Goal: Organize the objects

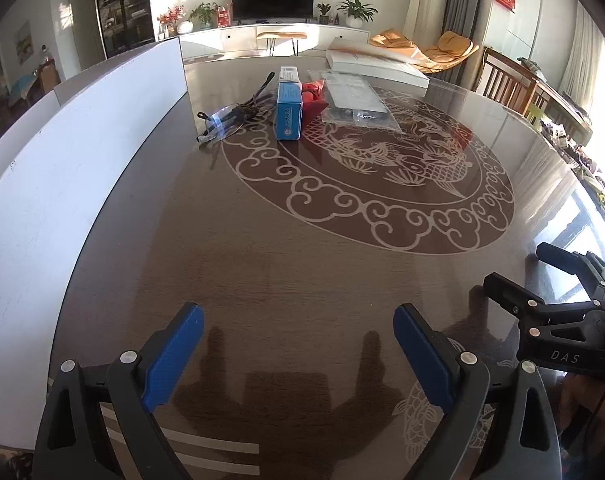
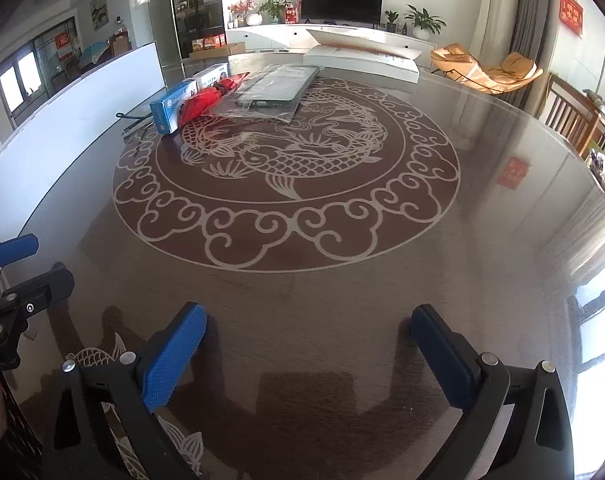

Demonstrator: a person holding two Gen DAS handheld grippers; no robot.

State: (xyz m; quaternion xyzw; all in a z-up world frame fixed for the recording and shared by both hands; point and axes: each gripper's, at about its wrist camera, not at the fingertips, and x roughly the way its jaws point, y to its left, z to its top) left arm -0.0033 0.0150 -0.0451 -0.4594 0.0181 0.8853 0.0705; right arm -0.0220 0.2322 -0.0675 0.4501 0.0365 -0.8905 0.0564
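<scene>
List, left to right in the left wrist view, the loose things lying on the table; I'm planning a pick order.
White board → glasses → blue box → red item → clear plastic bag.

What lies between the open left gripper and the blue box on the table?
Nothing visible: only bare tabletop separates the left gripper from the blue box. The glasses lie just left of the box, off that line.
</scene>
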